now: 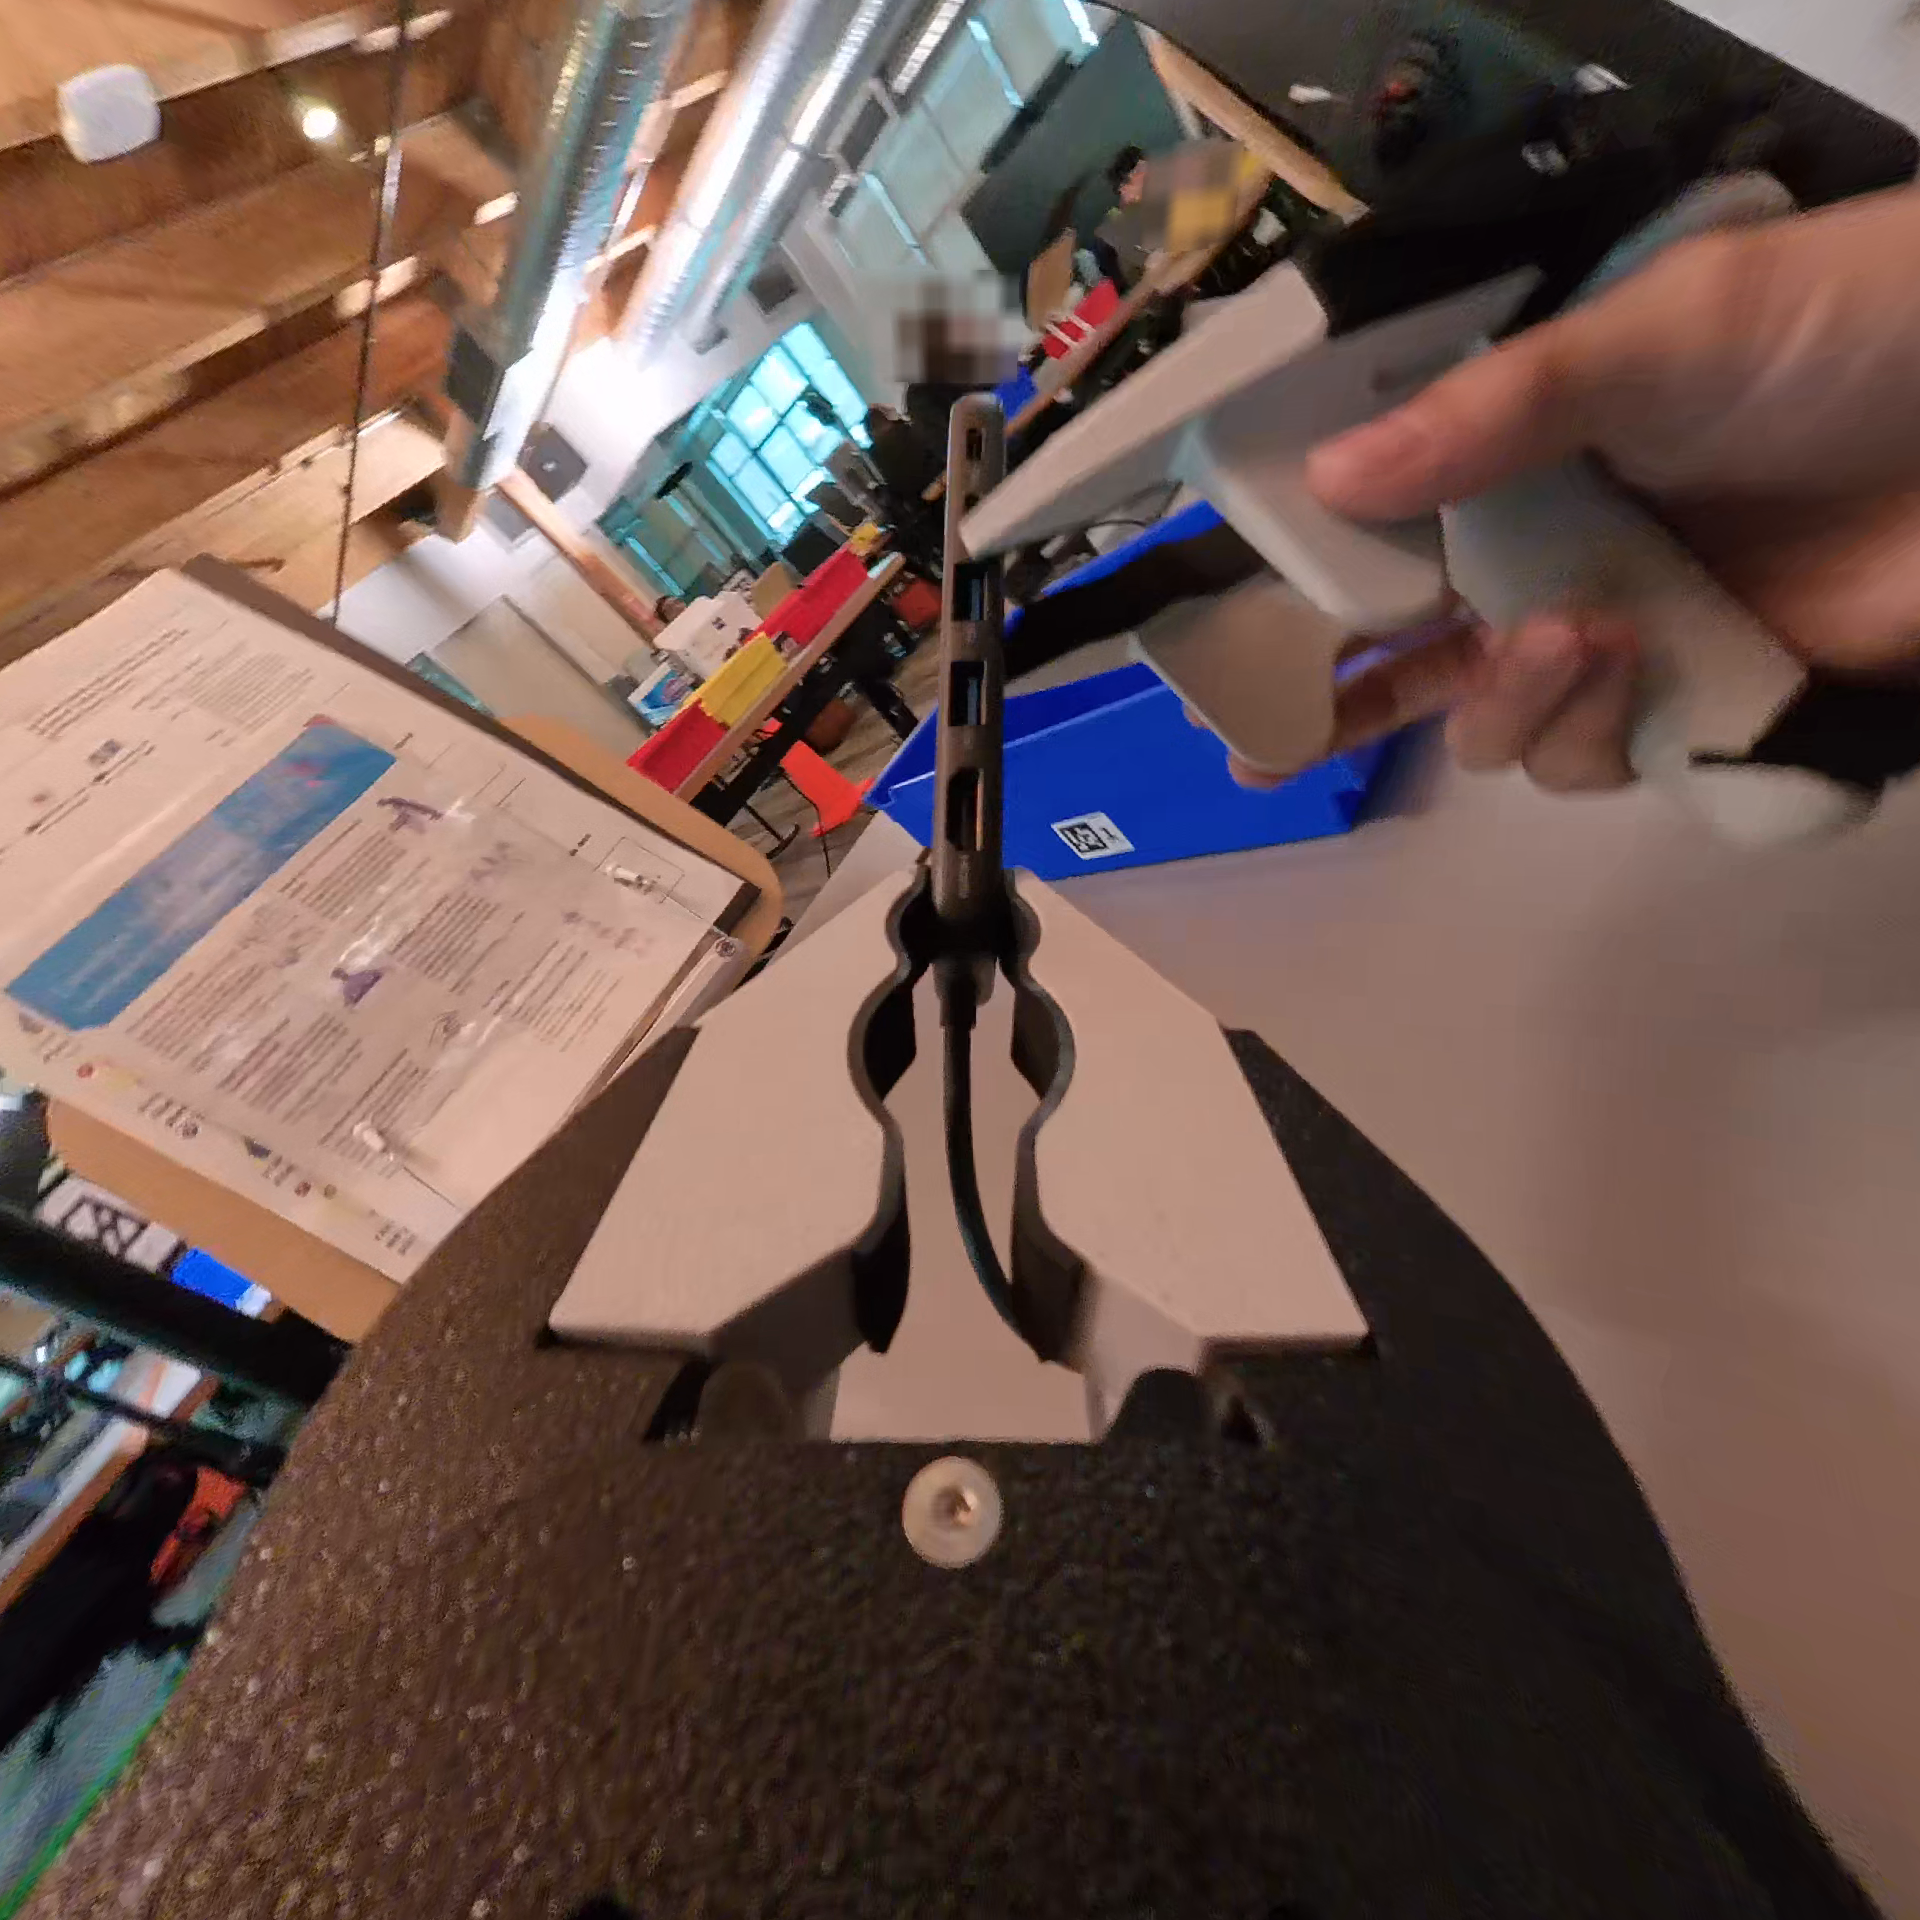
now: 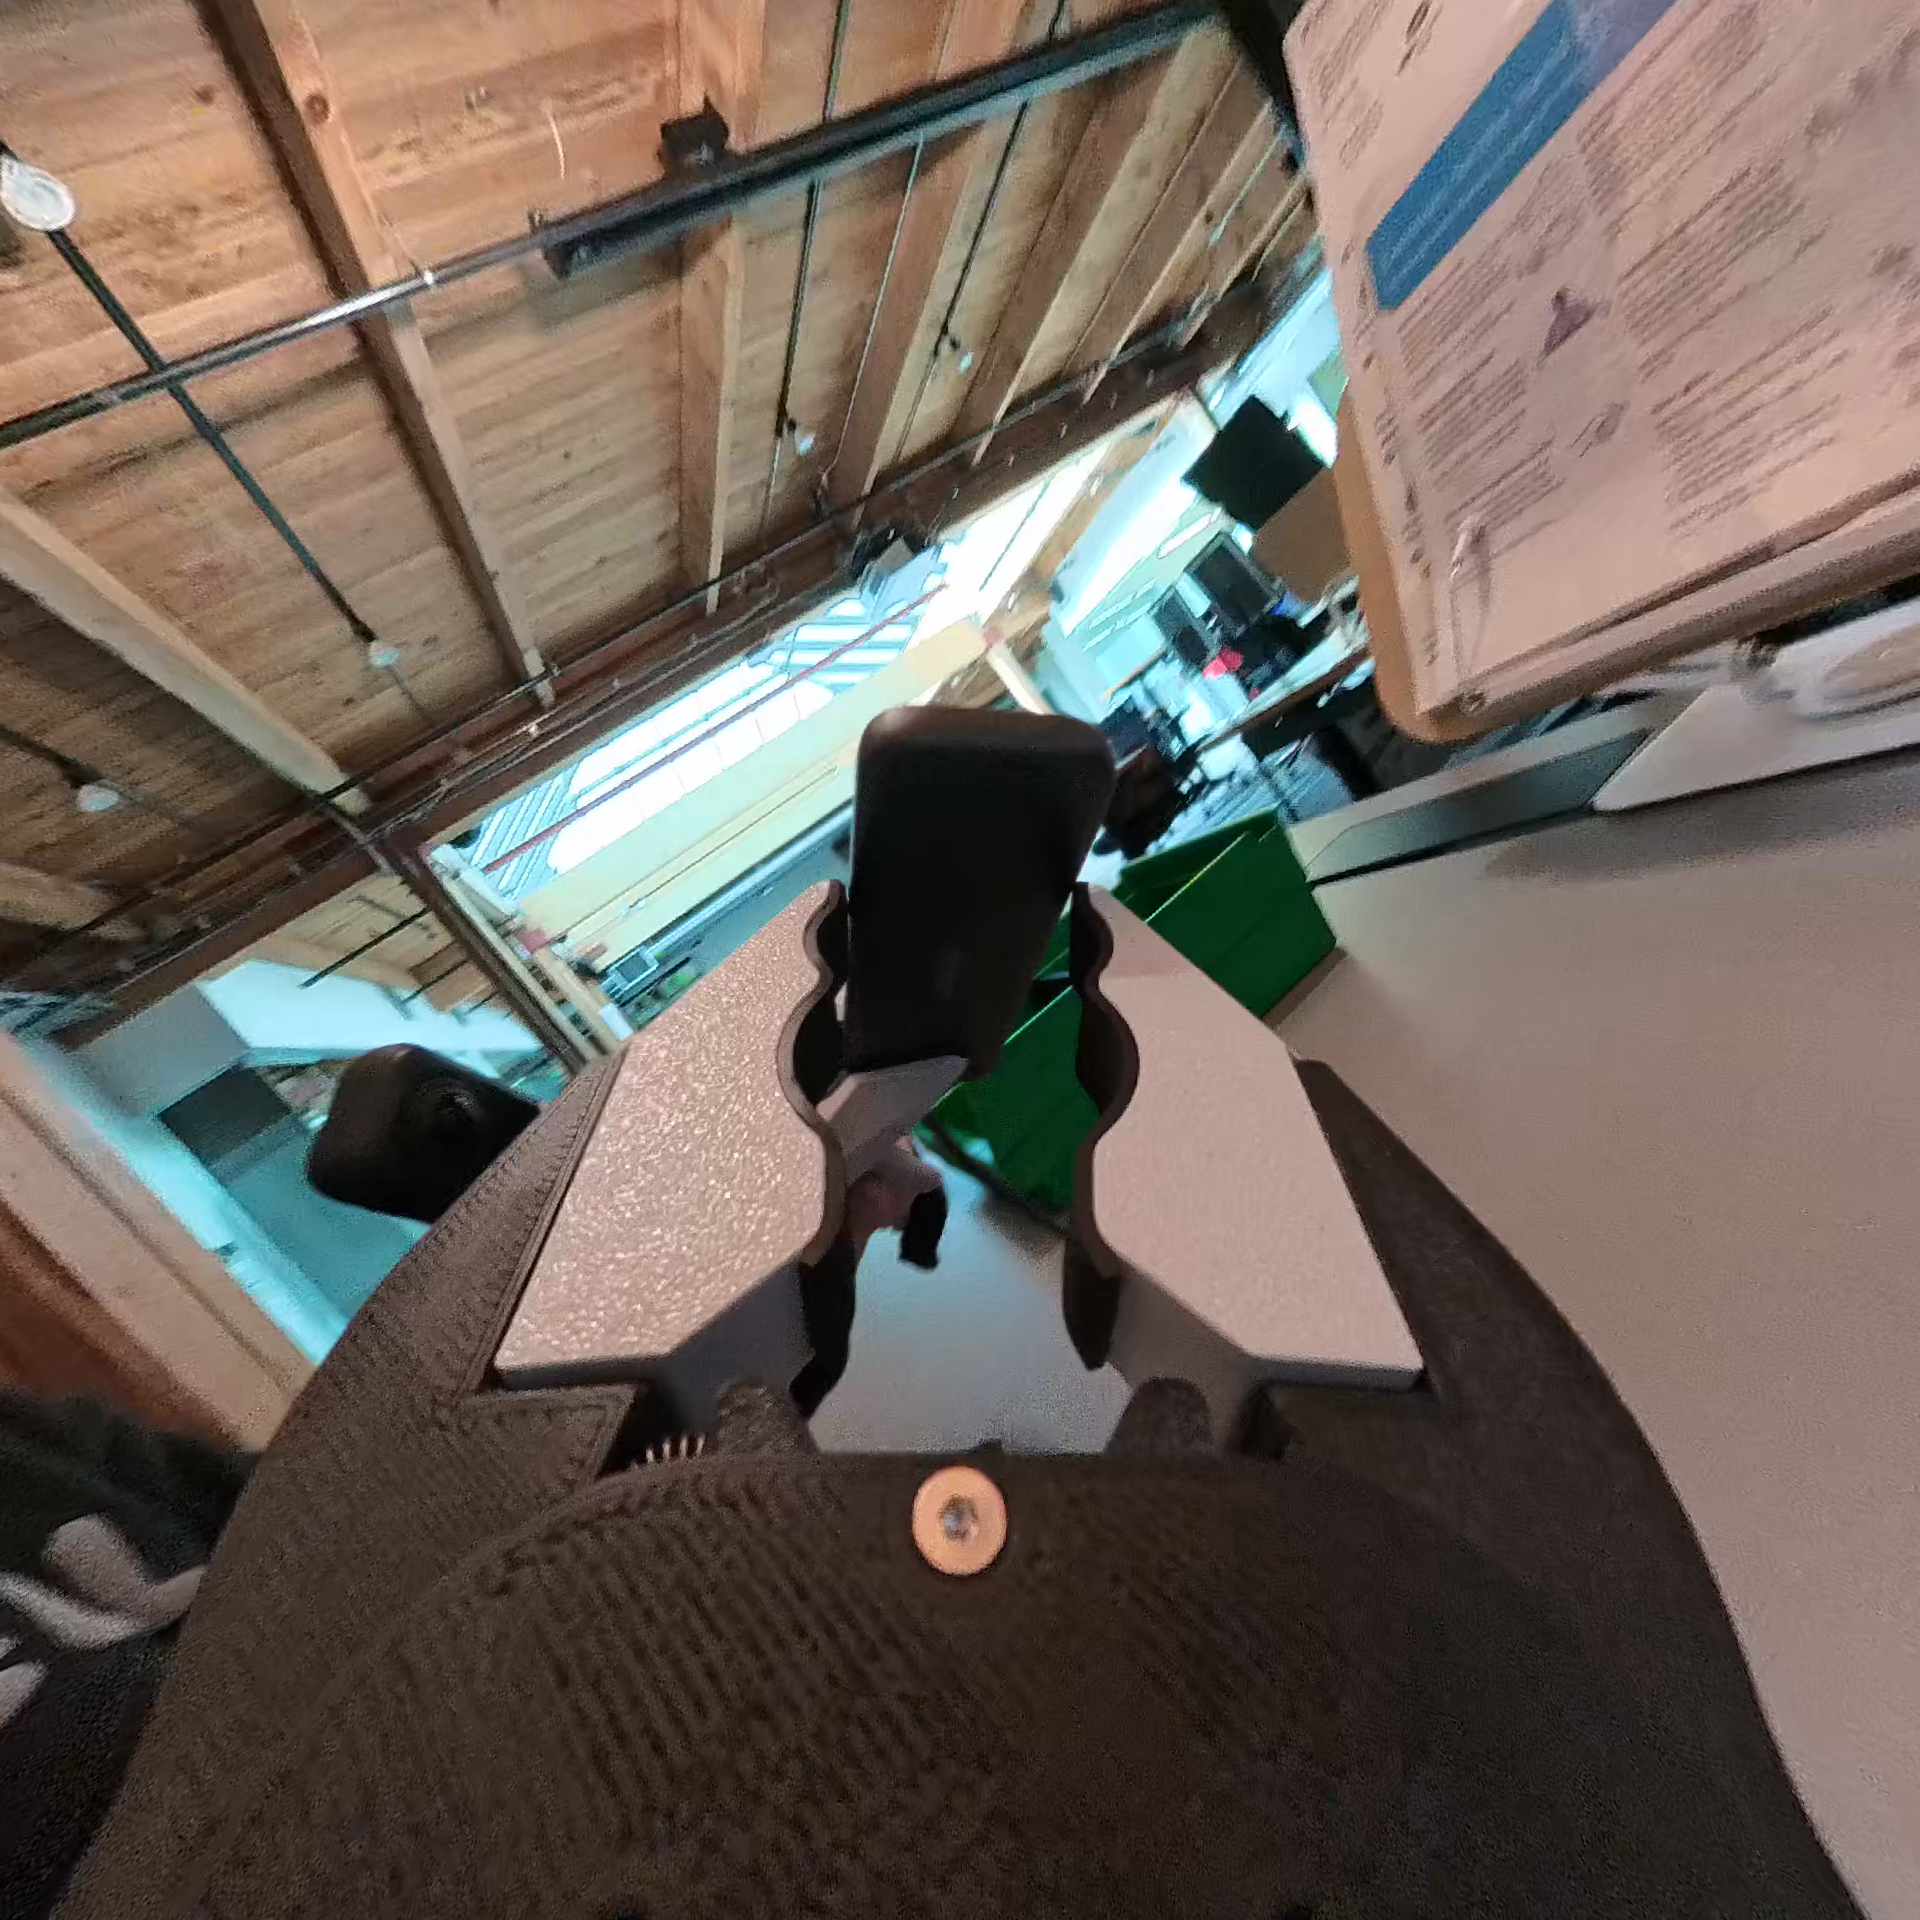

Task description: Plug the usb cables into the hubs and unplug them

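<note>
Left tool clamped on grey USB hub, held edge-on and upright above counter, its cable trailing back between fingers. Blue bin beyond hub on counter; contents not visible. Right tool grips dark hub raised off counter; green bin behind it, contents hidden.

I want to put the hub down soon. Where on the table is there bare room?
The grey table is bare beside the left gripper, below the blue bin. In the right wrist view, bare table lies right of the green bin. It is crowded around the hub, where the right gripper comes close.
</note>
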The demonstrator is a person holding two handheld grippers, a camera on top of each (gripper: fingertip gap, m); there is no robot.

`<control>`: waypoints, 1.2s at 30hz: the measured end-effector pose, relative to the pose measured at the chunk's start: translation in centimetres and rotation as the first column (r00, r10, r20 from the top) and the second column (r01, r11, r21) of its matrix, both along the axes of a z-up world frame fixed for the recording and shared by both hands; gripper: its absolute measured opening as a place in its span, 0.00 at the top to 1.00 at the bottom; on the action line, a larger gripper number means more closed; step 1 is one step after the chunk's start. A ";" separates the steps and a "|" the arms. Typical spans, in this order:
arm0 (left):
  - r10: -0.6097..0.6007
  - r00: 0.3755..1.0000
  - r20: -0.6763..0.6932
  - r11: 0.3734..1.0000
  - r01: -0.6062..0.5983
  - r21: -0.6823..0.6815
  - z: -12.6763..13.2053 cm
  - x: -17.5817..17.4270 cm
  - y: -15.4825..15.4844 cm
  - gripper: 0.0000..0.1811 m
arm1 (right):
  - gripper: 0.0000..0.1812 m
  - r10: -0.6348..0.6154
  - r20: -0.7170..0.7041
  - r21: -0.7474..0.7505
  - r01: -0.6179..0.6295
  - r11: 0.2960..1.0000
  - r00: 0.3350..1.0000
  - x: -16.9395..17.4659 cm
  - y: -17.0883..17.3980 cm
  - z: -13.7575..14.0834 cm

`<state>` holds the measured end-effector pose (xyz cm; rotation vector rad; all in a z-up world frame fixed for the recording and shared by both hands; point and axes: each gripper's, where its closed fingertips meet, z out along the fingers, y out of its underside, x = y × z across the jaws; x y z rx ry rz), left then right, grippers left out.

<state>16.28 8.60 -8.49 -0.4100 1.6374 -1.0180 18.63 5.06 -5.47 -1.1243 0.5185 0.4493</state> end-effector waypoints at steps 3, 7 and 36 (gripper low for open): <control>0.078 0.995 0.055 0.994 -0.073 -0.086 0.7 0.5 0.5 0.95 | 0.65 -0.027 0.019 -0.032 0.028 0.999 0.999 -0.2 1.0 -0.8; 0.092 0.990 0.105 0.987 -0.077 -0.138 0.5 0.4 -0.7 0.95 | 0.61 0.042 0.065 -0.084 -0.037 0.996 0.997 -2.0 2.7 -1.2; -0.358 0.858 -0.368 0.658 -0.048 -0.751 -0.3 -0.1 -1.2 0.94 | 0.75 0.069 0.841 -0.455 0.632 0.627 0.537 -1.5 3.7 -5.9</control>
